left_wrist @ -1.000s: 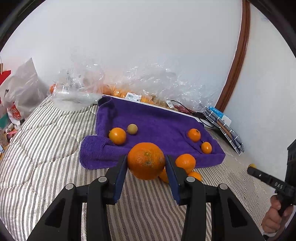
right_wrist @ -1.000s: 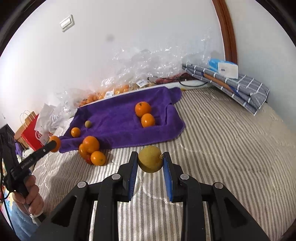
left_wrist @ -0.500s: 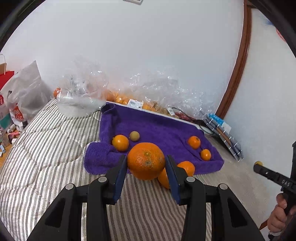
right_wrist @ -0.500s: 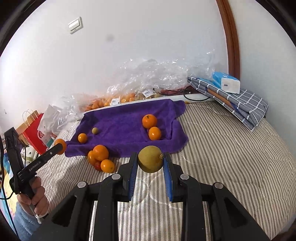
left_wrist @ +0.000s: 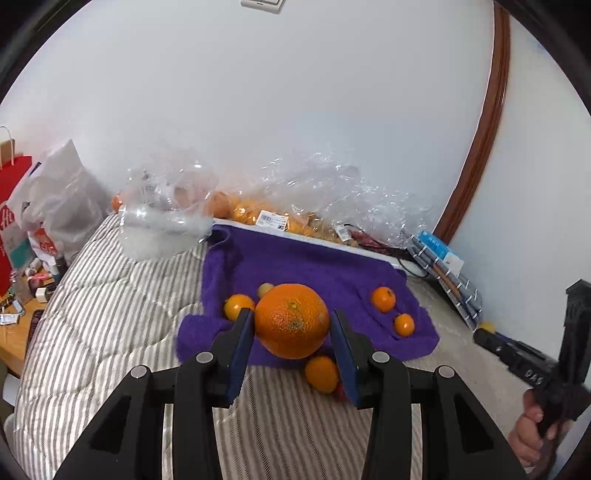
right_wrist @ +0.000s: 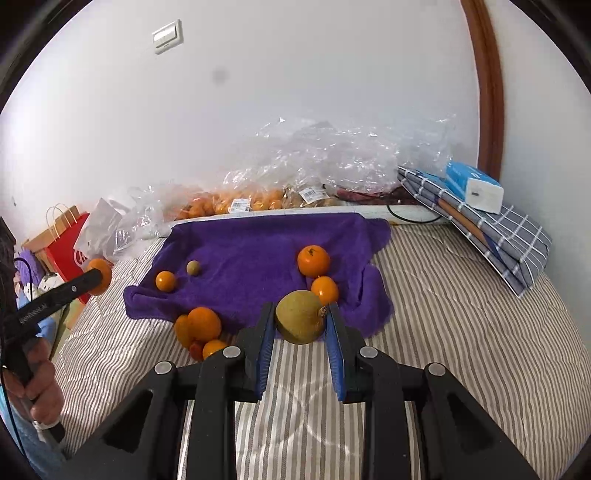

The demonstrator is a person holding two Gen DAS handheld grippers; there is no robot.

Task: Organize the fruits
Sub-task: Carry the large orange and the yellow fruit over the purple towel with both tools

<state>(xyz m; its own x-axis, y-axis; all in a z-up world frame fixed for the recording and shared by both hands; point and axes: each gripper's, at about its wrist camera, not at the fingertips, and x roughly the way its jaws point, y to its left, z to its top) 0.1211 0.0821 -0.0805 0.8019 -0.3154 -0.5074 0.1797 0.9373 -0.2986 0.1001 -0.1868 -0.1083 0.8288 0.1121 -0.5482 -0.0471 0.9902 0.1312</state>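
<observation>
This is a home bedroom: a bed with a striped quilt [right_wrist: 461,314] stands against a white wall bearing a light switch [right_wrist: 168,36], with folded checked bedding [right_wrist: 495,236], a red shopping bag [right_wrist: 68,247], and toiletries on a wooden side table [left_wrist: 22,314] beside it.

We are holding the left gripper [left_wrist: 292,325] out level in the air, its blue pads [left_wrist: 242,347] pressing an orange [left_wrist: 291,320] from both sides. We are holding the right gripper [right_wrist: 300,320] likewise raised, its pads [right_wrist: 266,345] clamping a yellow-green fruit [right_wrist: 300,316]. Our hands [right_wrist: 35,384] are gripping each handle.
</observation>
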